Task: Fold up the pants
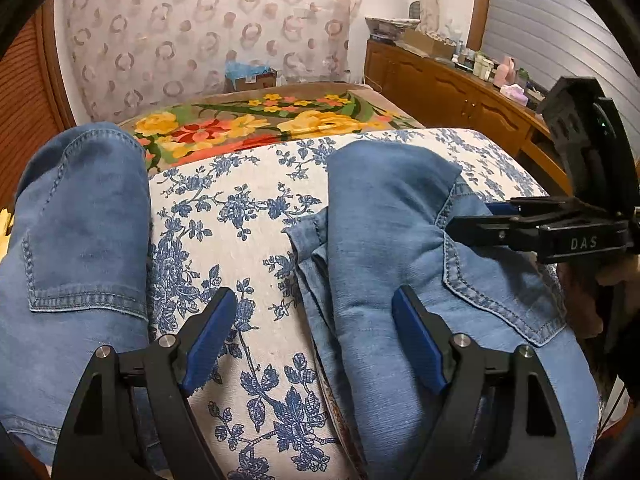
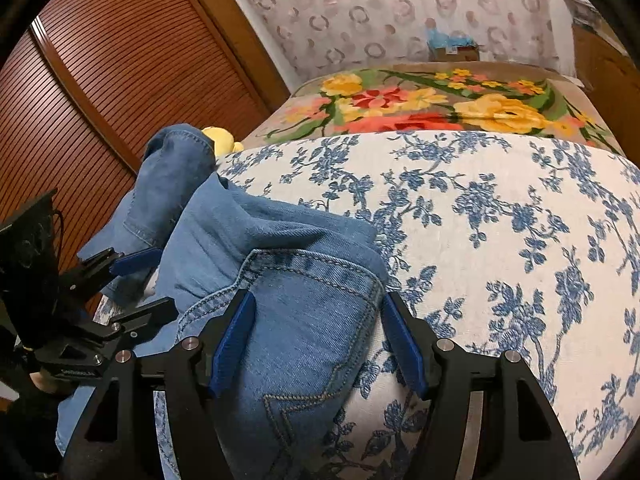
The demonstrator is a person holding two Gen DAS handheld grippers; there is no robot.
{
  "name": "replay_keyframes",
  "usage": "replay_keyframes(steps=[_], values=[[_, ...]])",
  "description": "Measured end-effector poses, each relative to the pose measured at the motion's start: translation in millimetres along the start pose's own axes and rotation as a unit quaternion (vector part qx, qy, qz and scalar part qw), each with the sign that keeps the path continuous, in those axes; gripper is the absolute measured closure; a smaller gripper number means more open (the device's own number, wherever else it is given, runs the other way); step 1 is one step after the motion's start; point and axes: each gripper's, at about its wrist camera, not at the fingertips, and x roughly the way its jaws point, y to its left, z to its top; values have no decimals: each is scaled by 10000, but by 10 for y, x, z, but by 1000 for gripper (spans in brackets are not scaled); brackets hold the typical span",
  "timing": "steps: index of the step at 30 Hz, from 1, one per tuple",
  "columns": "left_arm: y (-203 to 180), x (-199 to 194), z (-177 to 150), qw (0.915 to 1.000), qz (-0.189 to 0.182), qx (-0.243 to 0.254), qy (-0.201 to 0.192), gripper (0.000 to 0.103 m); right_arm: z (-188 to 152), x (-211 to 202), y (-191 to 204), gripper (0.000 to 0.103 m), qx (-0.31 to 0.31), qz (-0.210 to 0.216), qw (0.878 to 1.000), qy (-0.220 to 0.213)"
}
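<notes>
The blue denim pants lie on a bed cover (image 1: 240,240) printed with blue flowers, bunched in two heaps: one at the left (image 1: 80,220) with a back pocket up, one at the right (image 1: 400,232). My left gripper (image 1: 316,320) is open. Its left pad (image 1: 212,340) hangs over the bare cover and its right pad (image 1: 420,344) over the right heap's edge. My right gripper (image 2: 318,340) is open too. A pocket corner of the pants (image 2: 304,300) lies between its pads without being pinched. Each gripper shows in the other's view: the right gripper (image 1: 470,216), the left gripper (image 2: 148,280).
A bright flowered blanket (image 1: 260,124) covers the far half of the bed. A wooden dresser (image 1: 448,84) loaded with small items runs along the right. A slatted wooden door (image 2: 100,80) stands at the left, with a yellow soft toy (image 2: 224,140) beside it. A cardboard box (image 1: 252,78) sits by the curtain.
</notes>
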Motion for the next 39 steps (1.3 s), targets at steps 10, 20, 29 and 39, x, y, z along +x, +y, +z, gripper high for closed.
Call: replay_keyframes(steps=[10,20,29,39], values=[[42,15,-4,10000,39,-12,-12,20,6,35,-8,61,38,343,9994,34],[38,-94,-63,9998,174,-53,-84,20,40,-331,329,86,-478,390,9969,-487],[165,-587,-45,9974,249,-247,-623,20,186,-784,987,87,-1205,286,9890,-803],[584,-1391,8,9820,360,-716,-1710,20,460,-1183,2027,88,-2342,84,9657,-1121]])
